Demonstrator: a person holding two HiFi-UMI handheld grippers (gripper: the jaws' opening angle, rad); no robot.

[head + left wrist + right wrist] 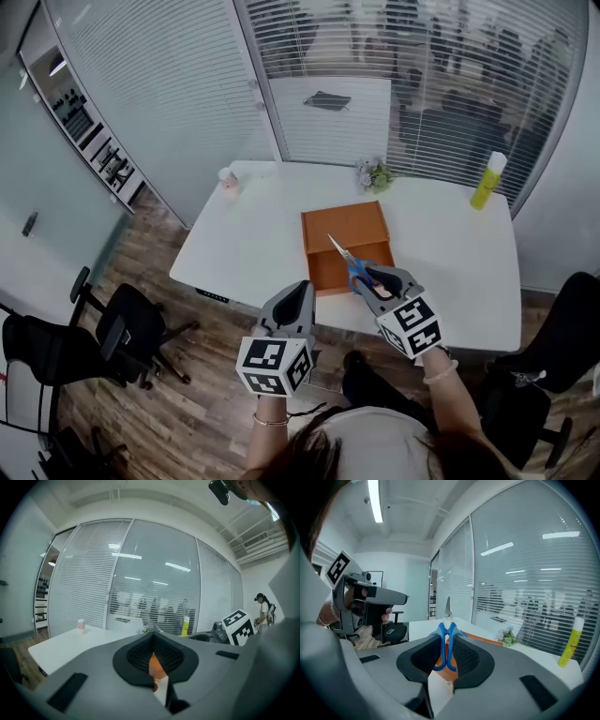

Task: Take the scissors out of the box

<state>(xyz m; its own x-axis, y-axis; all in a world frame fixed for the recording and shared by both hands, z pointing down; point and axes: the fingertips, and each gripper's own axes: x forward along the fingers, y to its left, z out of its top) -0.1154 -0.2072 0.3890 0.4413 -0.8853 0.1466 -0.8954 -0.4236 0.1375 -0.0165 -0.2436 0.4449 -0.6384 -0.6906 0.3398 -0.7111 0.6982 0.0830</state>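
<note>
An orange-brown box (324,273) stands open in the middle of the white table (253,244). My right gripper (368,280) hangs over the box's near right corner, shut on the blue handles of the scissors (348,262); the steel blades point up and to the far left. In the right gripper view the scissors (446,641) stand upright between the pads of my right gripper (446,645), with the box (482,640) below and behind. My left gripper (301,293) is off the table's near edge, left of the box; the left gripper (153,640) has its pads together and nothing between them.
A yellow bottle (487,180) stands at the table's far right corner, a small bunch of flowers (373,174) at the far middle, a pink cup (227,178) at the far left. Office chairs (131,328) stand on the wooden floor at the left and right.
</note>
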